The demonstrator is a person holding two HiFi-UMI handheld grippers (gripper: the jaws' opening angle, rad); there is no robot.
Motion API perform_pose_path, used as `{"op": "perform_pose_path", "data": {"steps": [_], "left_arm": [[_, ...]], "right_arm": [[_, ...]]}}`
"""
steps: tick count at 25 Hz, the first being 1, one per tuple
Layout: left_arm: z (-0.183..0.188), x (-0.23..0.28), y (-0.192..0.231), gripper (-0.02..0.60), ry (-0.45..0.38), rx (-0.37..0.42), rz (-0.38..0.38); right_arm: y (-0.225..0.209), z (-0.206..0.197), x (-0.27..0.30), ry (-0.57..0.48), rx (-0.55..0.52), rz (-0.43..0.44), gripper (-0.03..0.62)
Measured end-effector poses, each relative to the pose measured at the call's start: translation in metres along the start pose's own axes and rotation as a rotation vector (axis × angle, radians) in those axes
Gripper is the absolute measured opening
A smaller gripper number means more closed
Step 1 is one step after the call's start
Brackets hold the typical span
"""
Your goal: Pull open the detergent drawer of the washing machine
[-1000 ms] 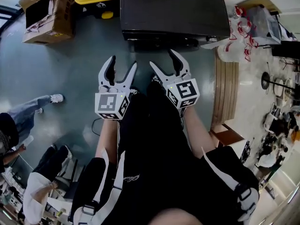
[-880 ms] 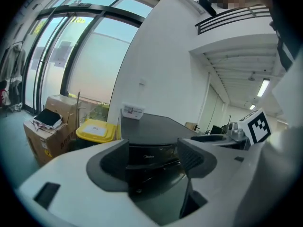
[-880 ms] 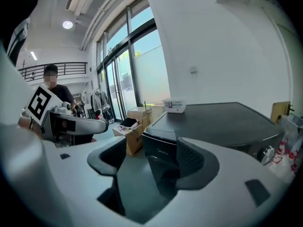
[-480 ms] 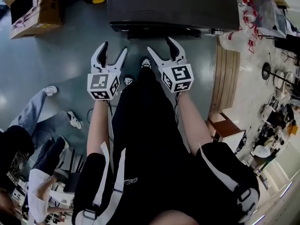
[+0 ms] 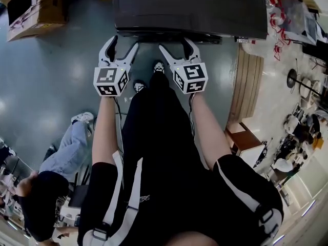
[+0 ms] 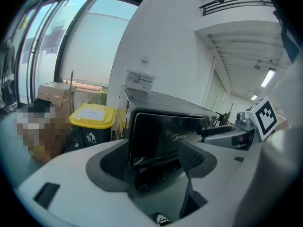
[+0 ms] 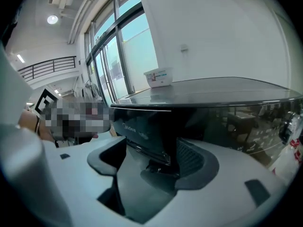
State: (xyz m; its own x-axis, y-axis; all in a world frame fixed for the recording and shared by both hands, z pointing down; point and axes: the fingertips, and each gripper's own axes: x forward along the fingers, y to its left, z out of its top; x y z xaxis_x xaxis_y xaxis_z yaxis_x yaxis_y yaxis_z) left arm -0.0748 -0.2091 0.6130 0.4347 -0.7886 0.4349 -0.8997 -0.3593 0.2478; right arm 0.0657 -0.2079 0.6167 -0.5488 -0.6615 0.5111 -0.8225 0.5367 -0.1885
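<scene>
grey floor (image 5: 61,70) | washing machine (image 5: 189,6) | left tongs (image 5: 124,44), right tongs (image 5: 175,45) apart | brand lettering (image 6: 179,137): gripper views only

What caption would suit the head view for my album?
A person's white left claw and white right claw, both open, hover before a glossy black washing machine.

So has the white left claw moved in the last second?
Yes. The white left gripper has closed in on the big black washing machine: floor showed between them before, now its open tips reach the machine's front edge.
</scene>
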Motion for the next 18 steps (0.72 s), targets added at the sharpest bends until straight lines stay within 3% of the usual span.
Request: {"op": "perform_pose_path", "data": {"steps": [18], "left_arm": [[0.007,0.019,0.003,0.316,-0.006,-0.022,-0.012]], "right_arm": [[-0.003,0.007,0.01,-0.014,0.028,-0.024,0.334]]}}
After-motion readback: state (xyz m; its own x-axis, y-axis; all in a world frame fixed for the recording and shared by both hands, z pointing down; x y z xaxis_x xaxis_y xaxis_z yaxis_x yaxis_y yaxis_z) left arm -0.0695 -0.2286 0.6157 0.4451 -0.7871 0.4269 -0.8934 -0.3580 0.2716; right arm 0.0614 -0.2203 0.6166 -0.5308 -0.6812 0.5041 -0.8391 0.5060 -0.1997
